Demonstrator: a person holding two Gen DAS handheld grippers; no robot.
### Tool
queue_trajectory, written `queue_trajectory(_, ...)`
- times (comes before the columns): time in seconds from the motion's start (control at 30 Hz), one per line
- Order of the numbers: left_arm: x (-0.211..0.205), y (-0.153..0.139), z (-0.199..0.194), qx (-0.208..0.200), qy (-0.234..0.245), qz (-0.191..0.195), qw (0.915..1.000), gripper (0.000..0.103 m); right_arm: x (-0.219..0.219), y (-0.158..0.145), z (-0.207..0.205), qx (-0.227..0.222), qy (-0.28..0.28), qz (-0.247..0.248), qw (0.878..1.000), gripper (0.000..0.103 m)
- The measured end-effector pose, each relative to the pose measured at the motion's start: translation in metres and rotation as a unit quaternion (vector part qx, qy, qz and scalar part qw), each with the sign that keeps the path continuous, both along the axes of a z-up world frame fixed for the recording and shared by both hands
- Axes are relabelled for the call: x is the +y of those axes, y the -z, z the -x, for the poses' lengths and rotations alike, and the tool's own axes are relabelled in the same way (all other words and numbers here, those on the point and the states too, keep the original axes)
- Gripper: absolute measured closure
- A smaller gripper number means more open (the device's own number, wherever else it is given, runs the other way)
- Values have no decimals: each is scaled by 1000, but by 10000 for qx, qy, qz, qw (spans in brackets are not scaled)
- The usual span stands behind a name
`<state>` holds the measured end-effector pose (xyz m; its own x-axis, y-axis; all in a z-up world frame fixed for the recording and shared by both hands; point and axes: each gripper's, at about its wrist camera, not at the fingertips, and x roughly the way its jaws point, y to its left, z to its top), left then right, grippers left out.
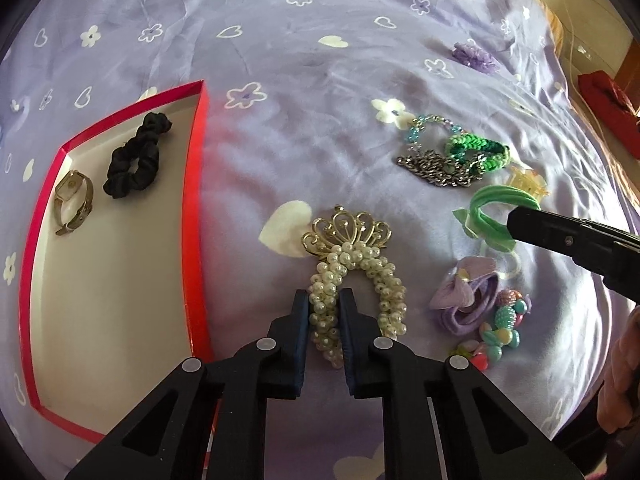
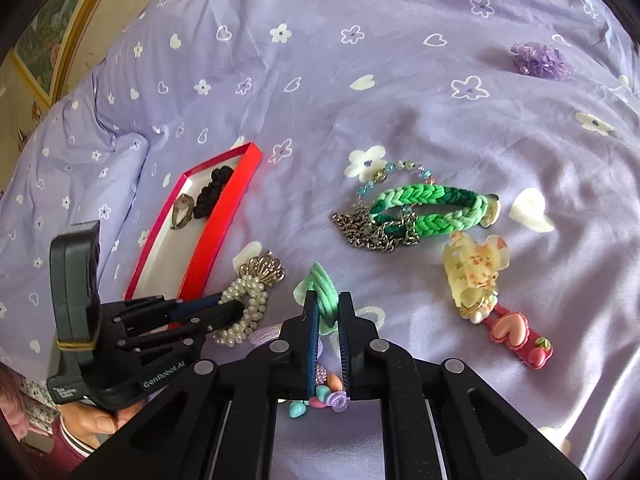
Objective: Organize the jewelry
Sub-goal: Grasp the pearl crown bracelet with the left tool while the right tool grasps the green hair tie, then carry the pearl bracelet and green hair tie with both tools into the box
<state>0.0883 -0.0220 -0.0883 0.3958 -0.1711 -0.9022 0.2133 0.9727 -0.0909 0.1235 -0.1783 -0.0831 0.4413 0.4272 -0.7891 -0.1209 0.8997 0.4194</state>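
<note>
My left gripper (image 1: 325,300) is shut on a pearl hair band with a gold crown (image 1: 352,276) lying on the purple bedspread; it also shows in the right wrist view (image 2: 248,300). My right gripper (image 2: 329,304) is shut on a green hair tie (image 2: 322,284), also seen in the left wrist view (image 1: 496,208). A red-edged box (image 1: 196,184) at the left holds a black scrunchie (image 1: 134,156) and a watch (image 1: 74,202).
A green braided bracelet (image 2: 432,208), a bead bracelet and a metal chain (image 2: 360,232) lie tangled ahead. A yellow claw clip (image 2: 472,268), a pink heart clip (image 2: 516,336), a lilac bow (image 1: 468,292), colourful beads (image 1: 500,332) and a purple flower (image 2: 540,60) lie around.
</note>
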Motion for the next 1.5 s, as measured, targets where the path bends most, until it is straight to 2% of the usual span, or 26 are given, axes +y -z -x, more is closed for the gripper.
queue_trajectory(0.23,13,-18,11,-207,-96,234,9995,91,3,-9,0,-87,-20,-89,9999,95)
queue_trajectory(0.57,46,-63,37,-686,-415,478,9956,91,21,-17,-1,-141,-187,-218,9995,94)
queue_trajectory(0.8,77,-86,53,-914,-667,485,9924,91,44,-24,-7,-209,-417,-287,9985,94)
queue_trajectory(1.17,136,-94,55,-974,-1293,490,9856,91,105,-27,-25,-225,-950,-386,9945,94)
queue_trajectory(1.5,164,-87,45,-964,-1593,521,9811,91,153,-30,-48,-279,-1309,-410,9902,94)
